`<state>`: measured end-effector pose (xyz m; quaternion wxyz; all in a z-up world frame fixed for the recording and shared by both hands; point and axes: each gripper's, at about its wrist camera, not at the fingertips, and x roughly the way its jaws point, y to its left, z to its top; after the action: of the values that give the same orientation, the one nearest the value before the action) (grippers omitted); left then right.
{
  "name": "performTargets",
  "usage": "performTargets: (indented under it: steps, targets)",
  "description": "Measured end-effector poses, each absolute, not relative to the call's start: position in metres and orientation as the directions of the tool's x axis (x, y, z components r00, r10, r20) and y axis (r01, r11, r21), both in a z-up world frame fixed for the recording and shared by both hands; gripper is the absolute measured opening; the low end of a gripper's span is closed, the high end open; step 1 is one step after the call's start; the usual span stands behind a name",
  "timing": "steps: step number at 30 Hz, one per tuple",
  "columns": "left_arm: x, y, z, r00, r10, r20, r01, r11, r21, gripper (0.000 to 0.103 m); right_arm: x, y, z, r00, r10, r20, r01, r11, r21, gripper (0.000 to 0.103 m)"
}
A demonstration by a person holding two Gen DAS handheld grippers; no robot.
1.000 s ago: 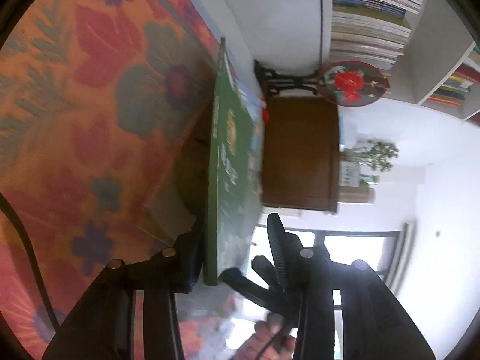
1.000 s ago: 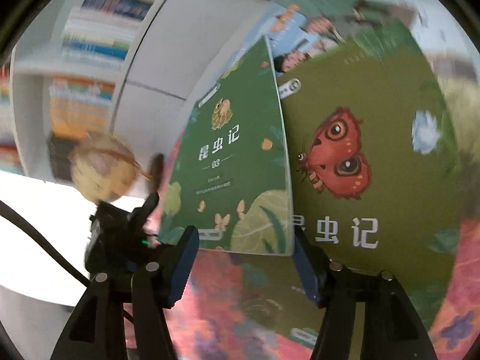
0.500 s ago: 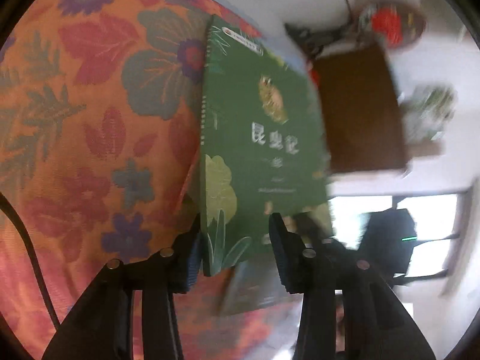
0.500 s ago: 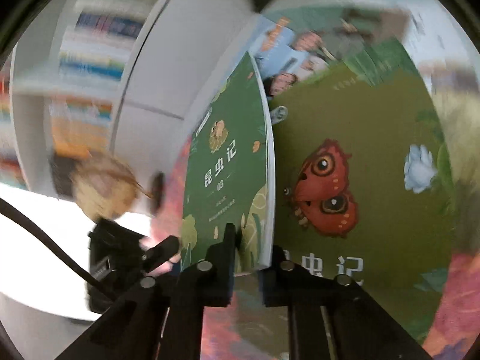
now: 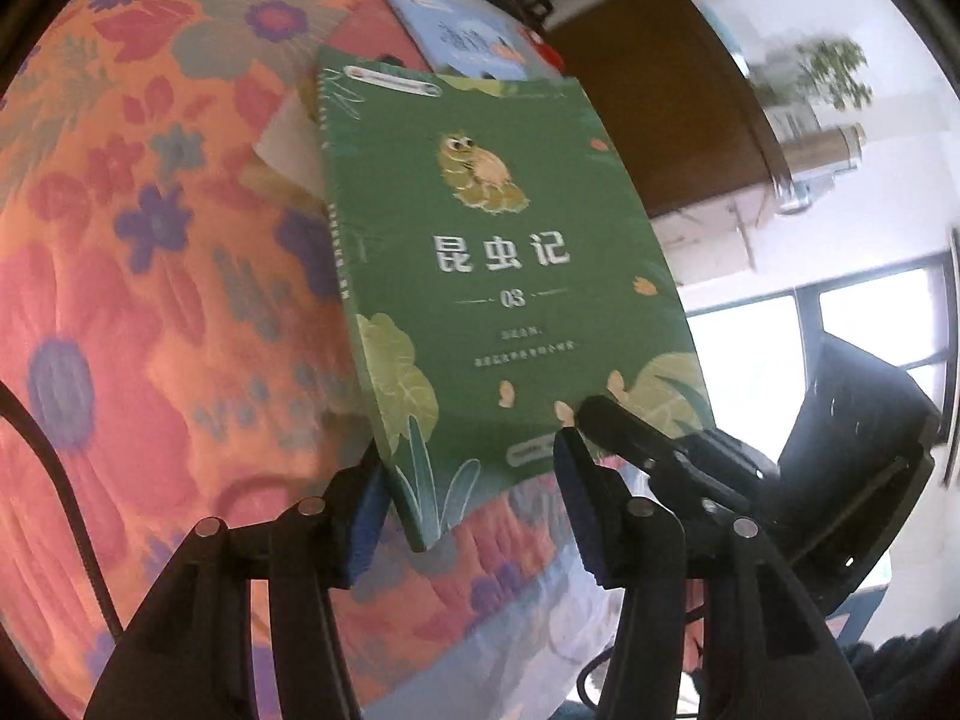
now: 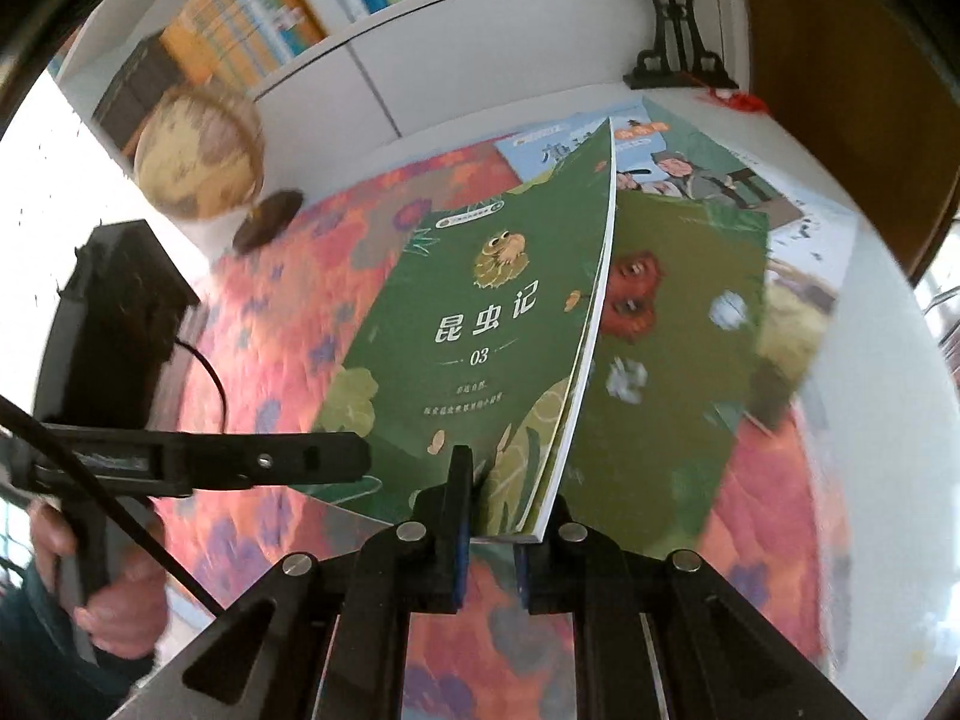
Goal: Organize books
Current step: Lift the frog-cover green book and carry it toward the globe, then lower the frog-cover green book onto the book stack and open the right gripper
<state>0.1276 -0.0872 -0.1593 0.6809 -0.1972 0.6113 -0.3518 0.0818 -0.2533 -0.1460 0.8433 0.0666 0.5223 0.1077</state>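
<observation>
Green book (image 6: 480, 348) is tilted up off desk (image 6: 888, 360), clamped at its lower edge by right gripper (image 6: 489, 531); it blocks the middle. Left gripper (image 5: 474, 498) straddles the same lower edge near the spine corner, jaws opening, pads not pressing. Under and right of it lie a butterfly book (image 6: 678, 360) and more books (image 6: 708, 174), so no bare spot there. Floral cloth (image 5: 150, 300) to the left is free, wide room for a pass. Back edge is crowded: globe (image 6: 198, 156), black stand (image 6: 681, 30), white cabinet (image 6: 480, 42) w/ shelved books above. A hand (image 6: 114, 600) and left gripper's body fill the near-left corner.
</observation>
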Motion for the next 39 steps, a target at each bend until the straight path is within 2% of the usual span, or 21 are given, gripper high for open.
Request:
performTargets:
  steps: [11,26,30,34,37,39]
  targets:
    - [0.058,-0.073,-0.133,0.078,-0.709,-0.701,0.269,0.692,-0.67,0.049,0.011,-0.237,-0.123,0.456,0.259,-0.852,-0.289,0.948,0.133,0.012]
    - [-0.012,-0.002,-0.08,0.283,-0.678,-0.678,0.232,0.735,-0.638,0.049,-0.03,-0.181,-0.066,0.525,0.39,-0.757,-0.47,0.874,0.125,0.015]
    - [-0.012,0.032,-0.063,0.336,-0.684,-0.648,0.218,0.726,-0.653,0.049,-0.022,-0.137,-0.055,0.518,0.449,-0.728,-0.531,0.836,0.138,0.018]
    - [-0.003,0.068,-0.056,0.382,-0.634,-0.672,0.217,0.768,-0.602,0.049,-0.01,-0.073,-0.051,0.507,0.503,-0.7,-0.583,0.798,0.151,0.018]
    - [0.011,0.105,-0.069,0.353,-0.672,-0.651,0.184,0.732,-0.656,0.049,0.012,-0.046,-0.066,0.456,0.541,-0.707,-0.555,0.794,0.25,0.018]
    - [0.015,0.125,-0.075,0.339,-0.661,-0.669,0.188,0.745,-0.64,0.049,0.021,-0.035,-0.079,0.43,0.551,-0.715,-0.527,0.796,0.296,0.017]
